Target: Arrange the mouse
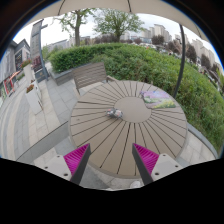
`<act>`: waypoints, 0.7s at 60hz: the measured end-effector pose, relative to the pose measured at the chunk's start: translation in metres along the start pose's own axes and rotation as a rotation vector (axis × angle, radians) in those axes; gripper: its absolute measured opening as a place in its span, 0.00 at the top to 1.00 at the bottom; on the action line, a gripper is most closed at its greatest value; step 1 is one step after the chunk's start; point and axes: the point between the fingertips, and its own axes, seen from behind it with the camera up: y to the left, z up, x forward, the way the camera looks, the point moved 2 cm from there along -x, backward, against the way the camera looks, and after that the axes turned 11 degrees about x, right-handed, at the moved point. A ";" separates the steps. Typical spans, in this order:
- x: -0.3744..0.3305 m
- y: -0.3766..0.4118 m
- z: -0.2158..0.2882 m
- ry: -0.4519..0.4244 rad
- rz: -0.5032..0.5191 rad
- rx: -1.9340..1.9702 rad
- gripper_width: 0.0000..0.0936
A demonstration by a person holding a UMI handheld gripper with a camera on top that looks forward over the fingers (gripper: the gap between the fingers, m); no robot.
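Mouse (115, 113) sits near the middle of the round slatted wooden table (95, 135), well ahead of your gripper (110, 157) and apart from both fingers. Nothing is between the pink pads (77, 158); your jaws stand wide and hold nothing.

Expect a light, rigid shell, probably smooth plastic that could slip if you pinch only the rounded top. Take it low across its two flanks, where the sides run closest to parallel, and squeeze gently so you don't press the buttons.

It shows small from here, so read this as a guess: its long axis seems to lie roughly across your line of approach, along the width of the table, not pointing toward you. Which end is the front I cannot tell. You would need to turn the gripper to span its narrow width.

A pale mat-like sheet (157, 98) lies farther off on the table, beyond and to the right of the mouse.
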 end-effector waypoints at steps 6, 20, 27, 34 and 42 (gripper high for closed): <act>0.016 -0.004 0.009 -0.032 0.003 -0.003 0.08; 0.065 -0.019 0.017 -0.082 -0.038 -0.005 0.08; 0.097 -0.023 0.025 -0.116 -0.048 -0.010 0.08; 0.135 -0.026 0.032 -0.140 -0.050 -0.016 0.08; 0.177 -0.025 0.039 -0.152 -0.032 -0.025 0.08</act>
